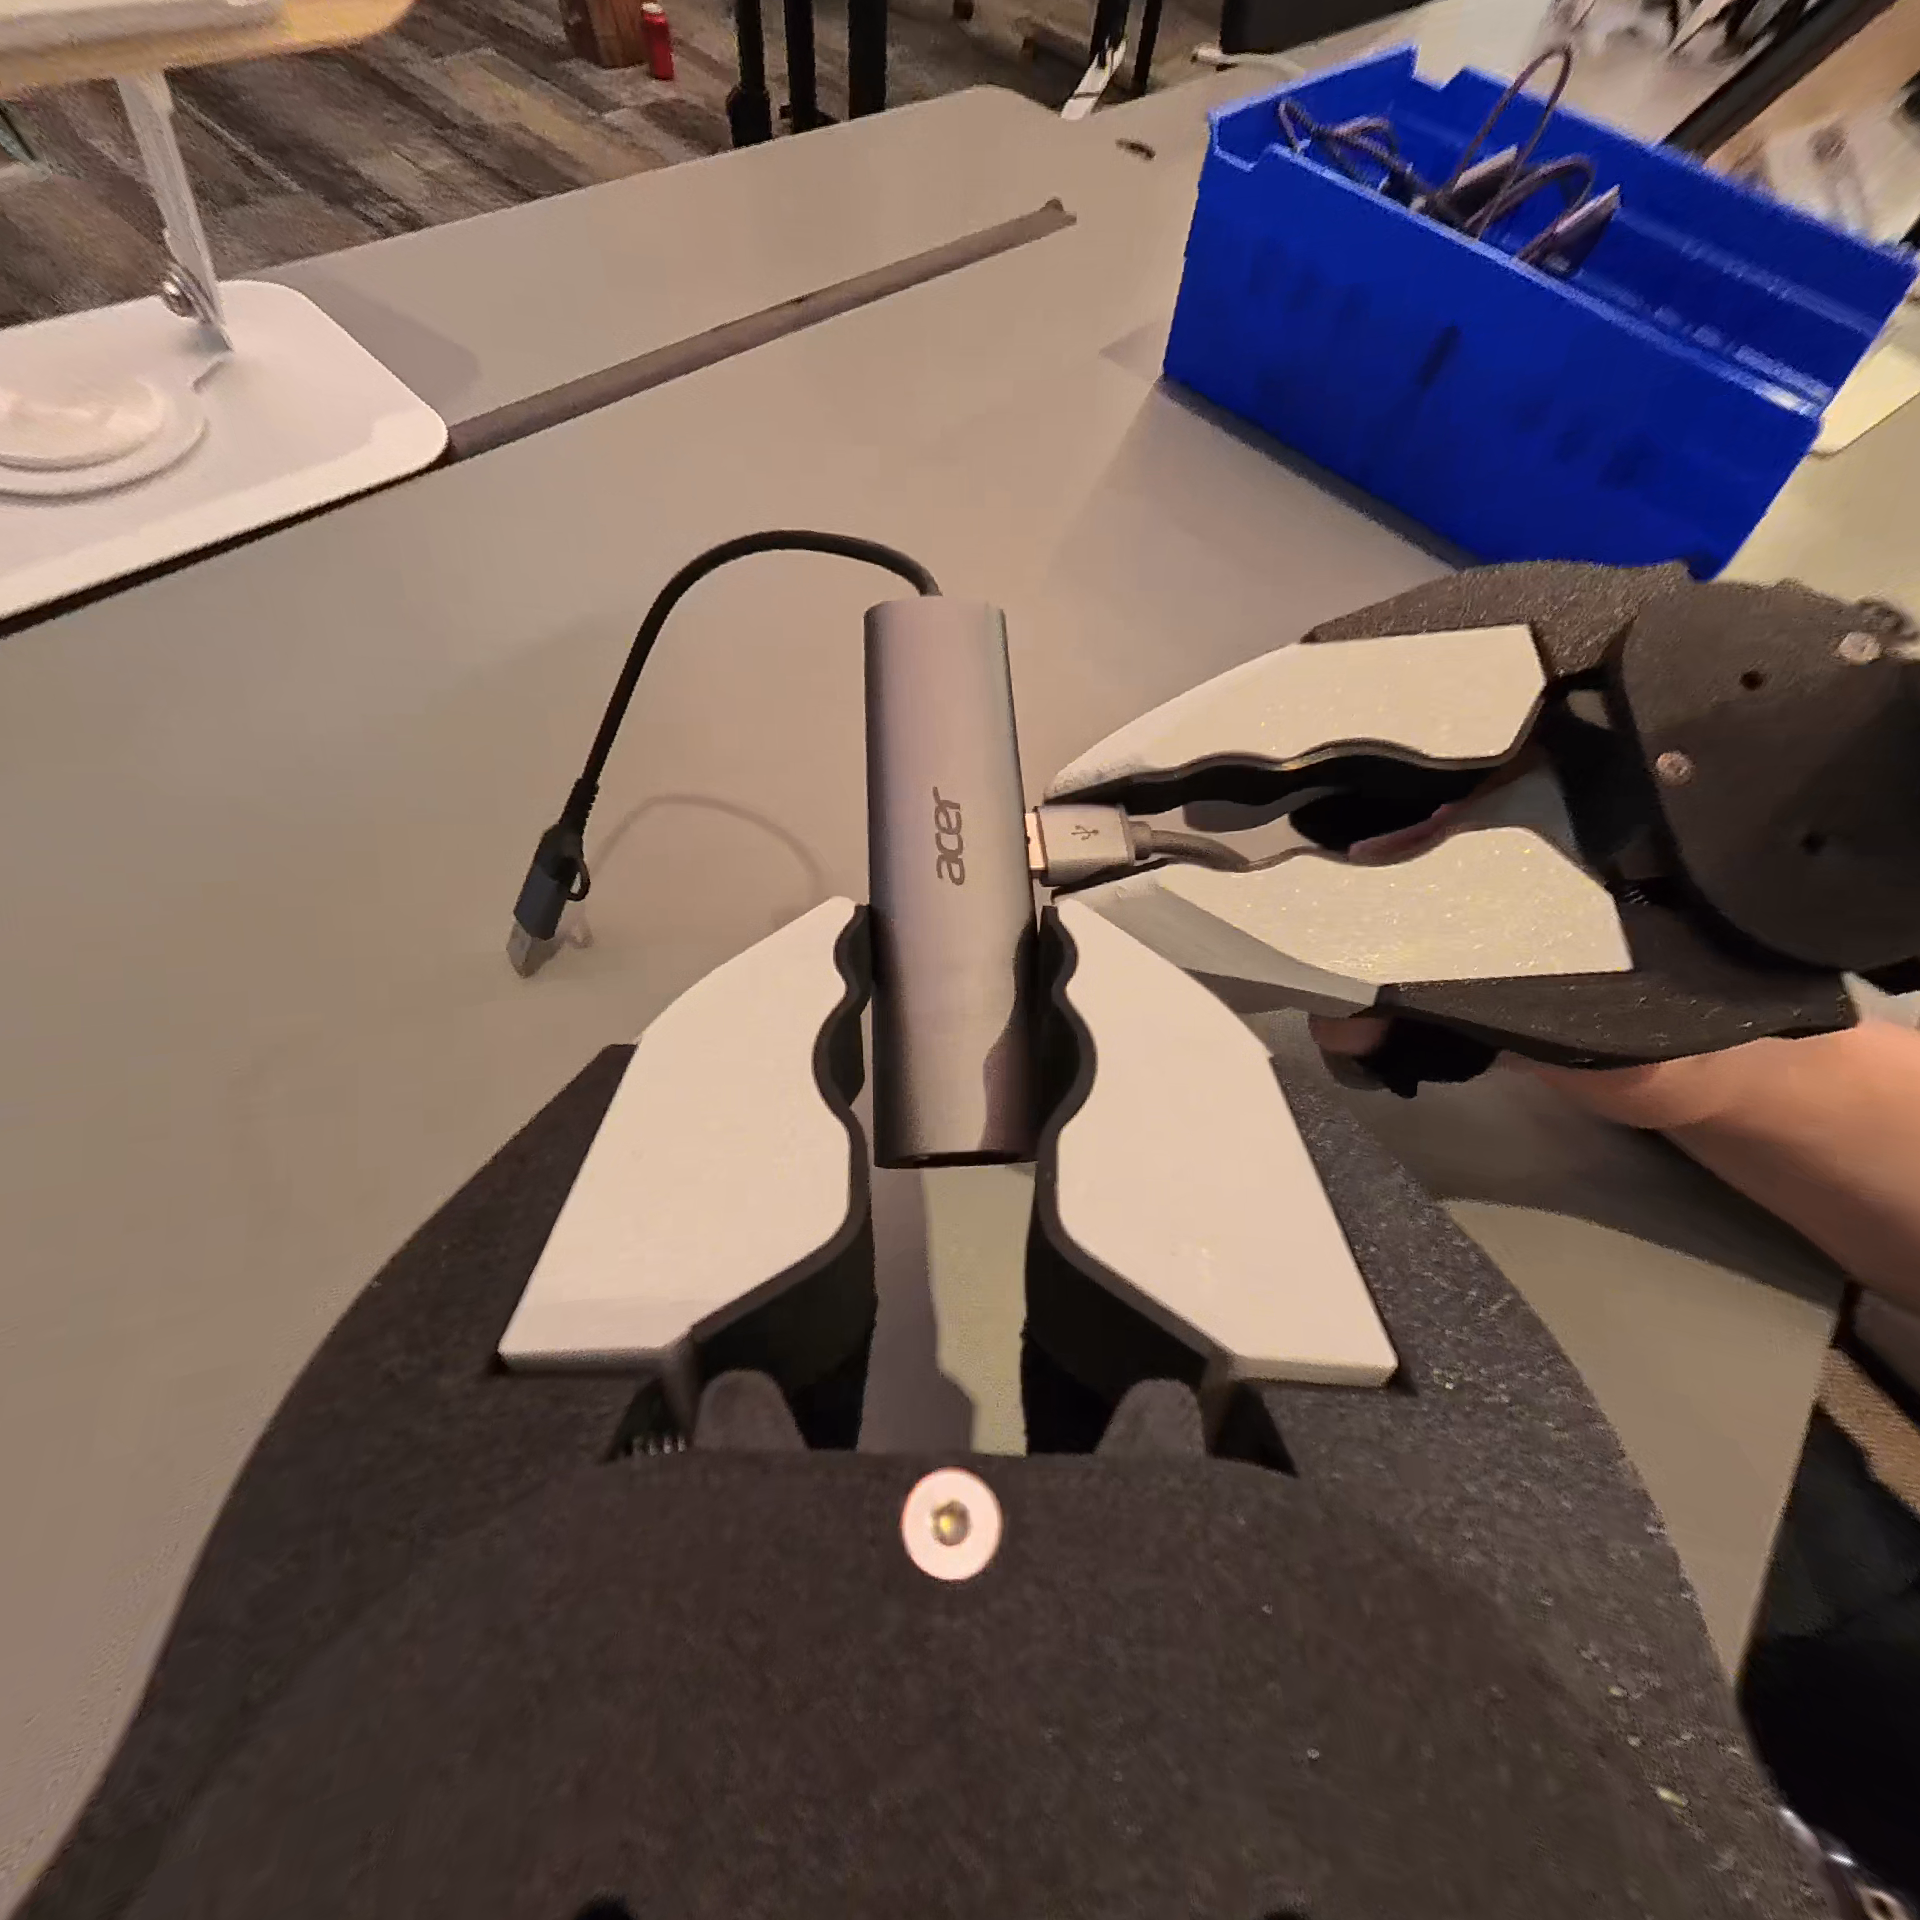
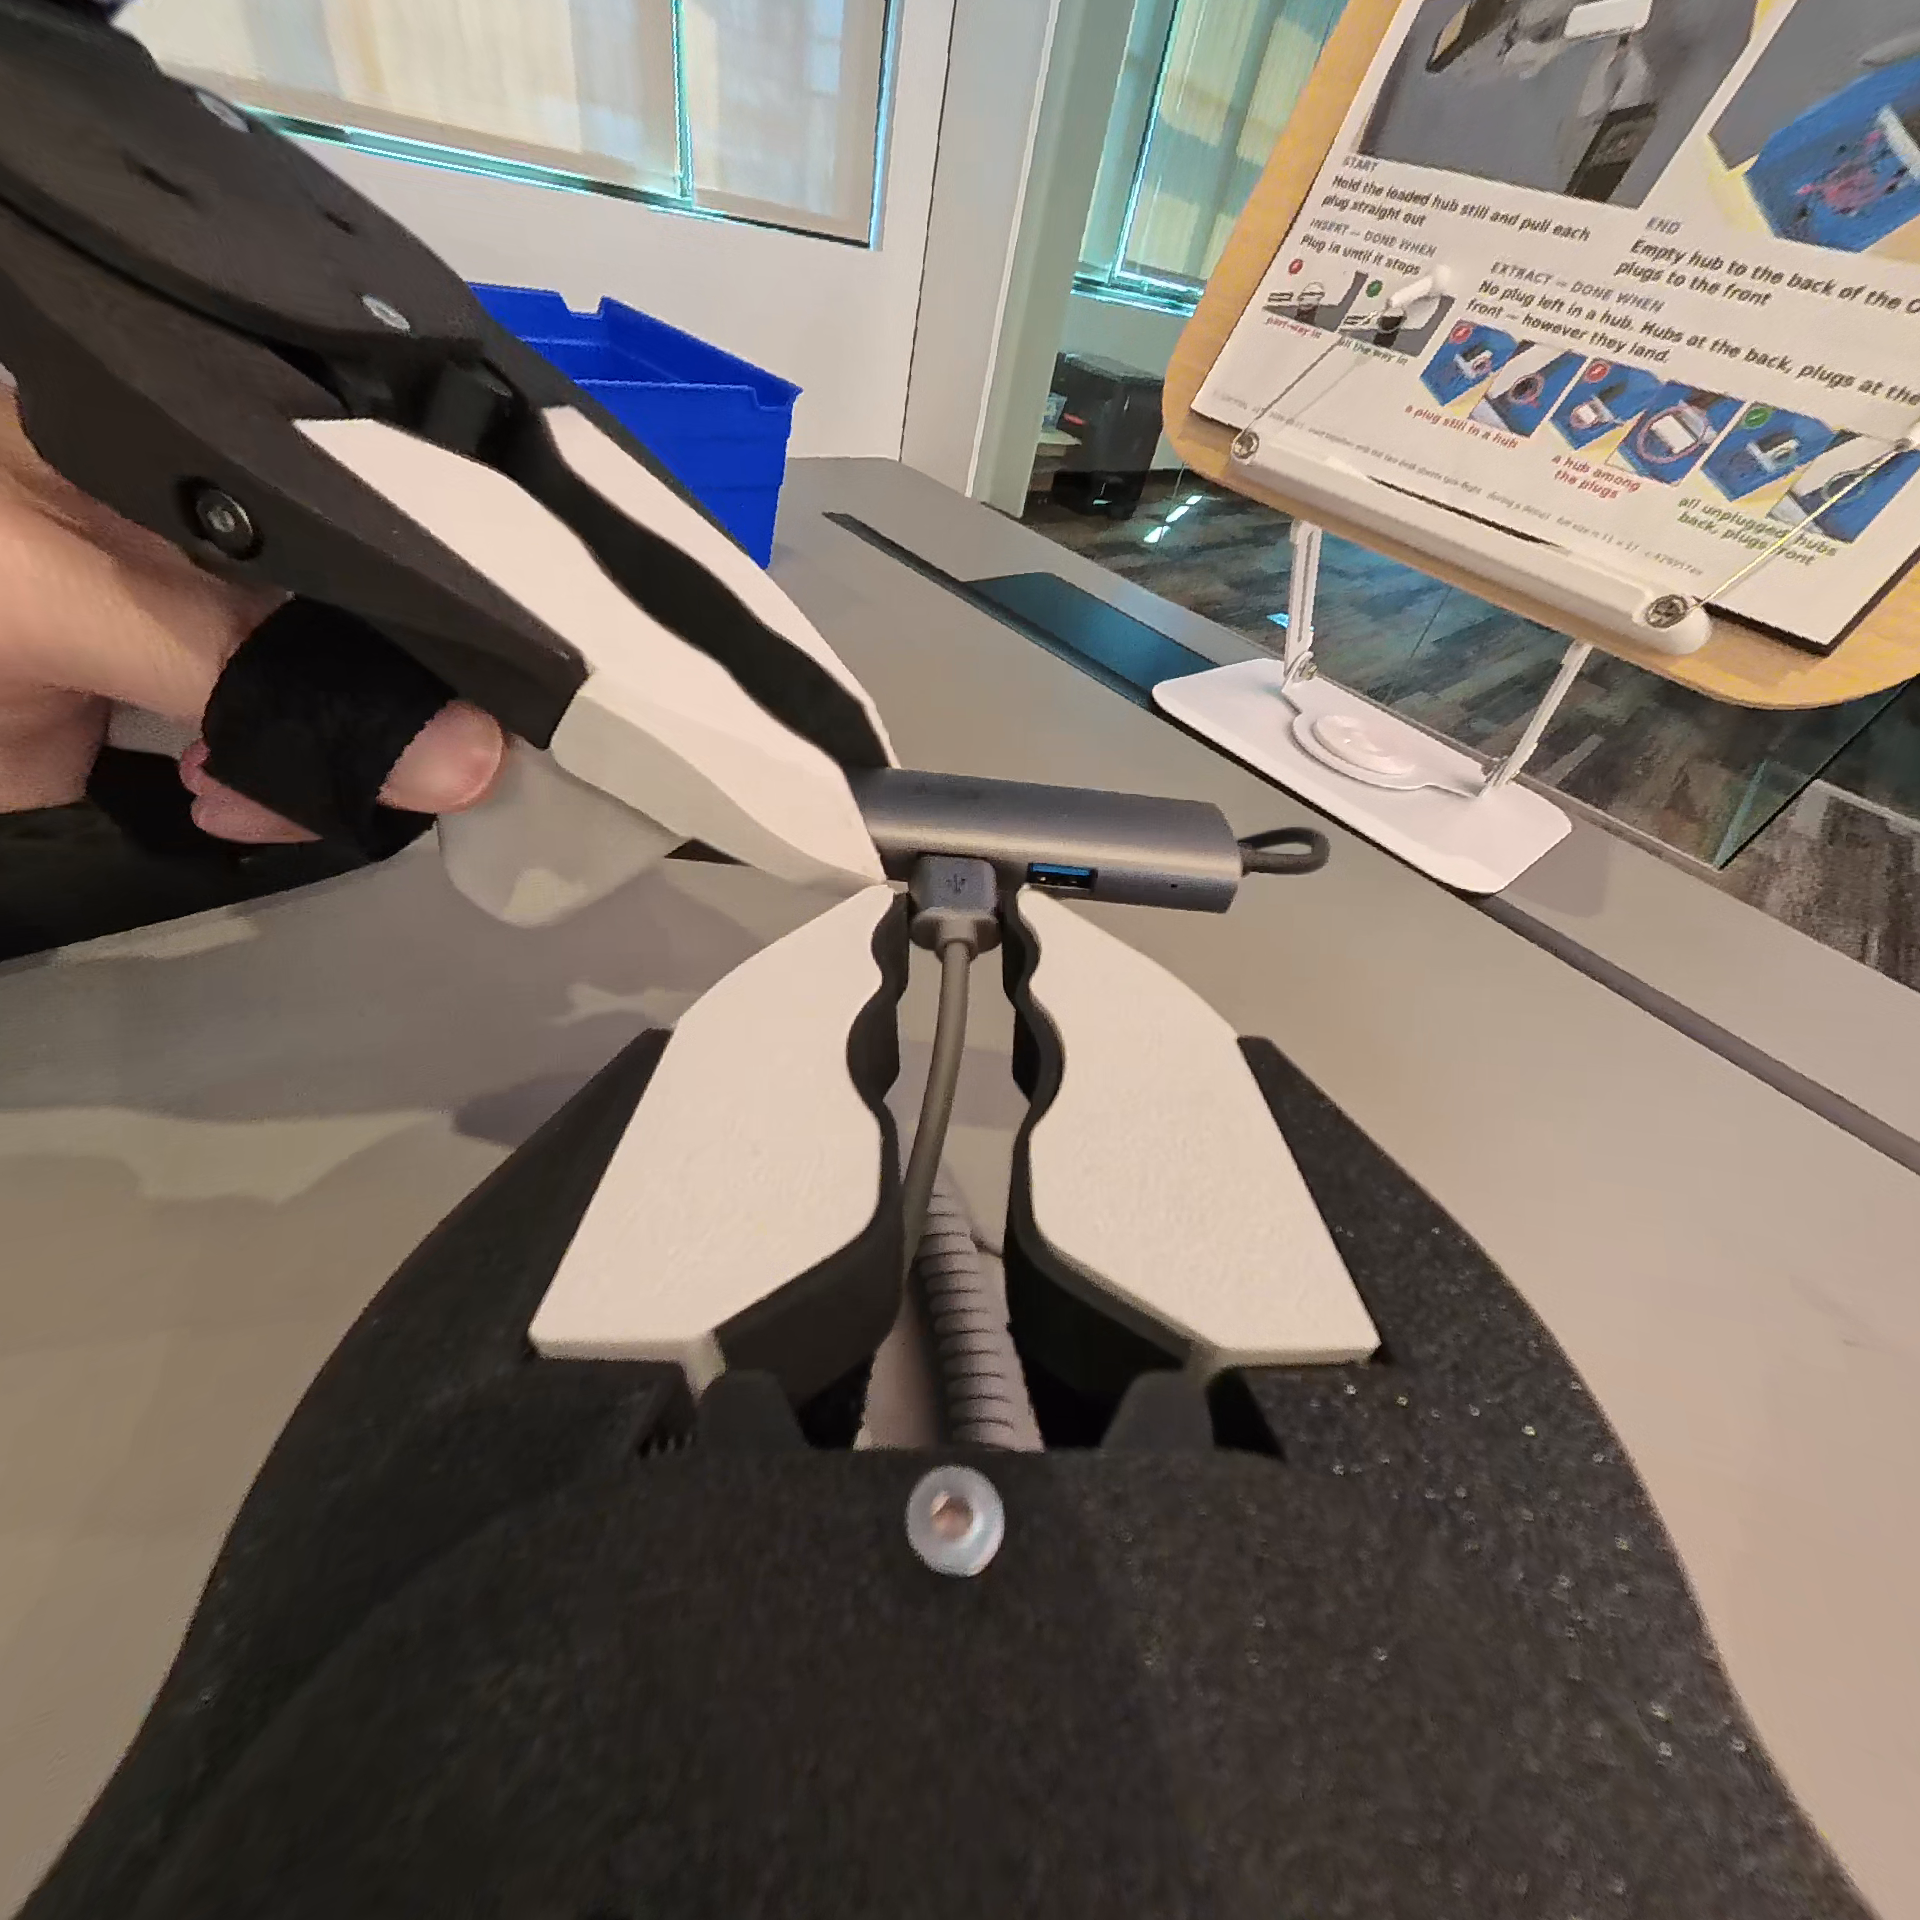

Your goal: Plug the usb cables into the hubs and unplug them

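Note:
A grey USB hub (image 1: 943,831) lies lengthwise on the grey table, with its black lead (image 1: 613,748) curling left to a loose plug (image 1: 545,904). My left gripper (image 1: 948,914) is shut on the hub's near half. My right gripper (image 1: 1049,831) comes in from the right and is shut on a grey USB plug (image 1: 1086,836) seated in the hub's side port. In the right wrist view my right gripper (image 2: 954,914) holds that plug (image 2: 954,888) against the hub (image 2: 1049,816), beside a free blue port (image 2: 1062,878). Its grey cable (image 2: 940,1091) runs back between the fingers.
A blue bin (image 1: 1507,343) holding several purple cables stands at the back right. A white stand base (image 1: 197,426) sits at the back left; in the right wrist view the stand (image 2: 1361,769) carries an instruction board (image 2: 1558,343). A groove (image 1: 748,332) crosses the table. Left and right tips are no more than a few centimetres apart.

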The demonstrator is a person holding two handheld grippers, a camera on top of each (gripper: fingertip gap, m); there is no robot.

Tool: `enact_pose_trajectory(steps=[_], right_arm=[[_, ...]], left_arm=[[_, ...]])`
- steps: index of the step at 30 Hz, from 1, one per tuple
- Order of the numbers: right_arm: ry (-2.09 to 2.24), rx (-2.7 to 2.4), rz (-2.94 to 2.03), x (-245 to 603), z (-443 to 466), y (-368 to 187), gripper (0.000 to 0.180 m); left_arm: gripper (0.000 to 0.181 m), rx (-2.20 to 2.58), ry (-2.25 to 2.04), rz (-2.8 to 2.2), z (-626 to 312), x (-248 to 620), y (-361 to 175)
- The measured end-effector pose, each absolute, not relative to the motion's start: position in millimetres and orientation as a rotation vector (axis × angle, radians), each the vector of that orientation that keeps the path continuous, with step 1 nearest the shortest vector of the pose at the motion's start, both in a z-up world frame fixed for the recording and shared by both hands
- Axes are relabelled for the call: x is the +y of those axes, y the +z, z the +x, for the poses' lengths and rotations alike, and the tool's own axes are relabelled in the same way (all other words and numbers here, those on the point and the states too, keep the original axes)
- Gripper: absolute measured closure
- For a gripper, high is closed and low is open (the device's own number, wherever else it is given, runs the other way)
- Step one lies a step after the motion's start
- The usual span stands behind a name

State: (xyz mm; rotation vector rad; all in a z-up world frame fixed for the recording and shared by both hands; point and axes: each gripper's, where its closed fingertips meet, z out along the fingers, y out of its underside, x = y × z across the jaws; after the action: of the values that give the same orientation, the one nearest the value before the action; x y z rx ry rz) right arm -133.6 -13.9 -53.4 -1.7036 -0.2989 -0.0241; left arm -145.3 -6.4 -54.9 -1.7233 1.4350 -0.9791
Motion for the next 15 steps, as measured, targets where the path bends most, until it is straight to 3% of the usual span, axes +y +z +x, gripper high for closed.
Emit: enact_pose_trajectory(steps=[15], right_arm=[[0.05, -0.286, -1.668, -17.0, -135.8, -46.8, 0.163]], left_arm=[[0.15, 1.382, -1.16, -1.768, -145.4, -10.0, -50.3]])
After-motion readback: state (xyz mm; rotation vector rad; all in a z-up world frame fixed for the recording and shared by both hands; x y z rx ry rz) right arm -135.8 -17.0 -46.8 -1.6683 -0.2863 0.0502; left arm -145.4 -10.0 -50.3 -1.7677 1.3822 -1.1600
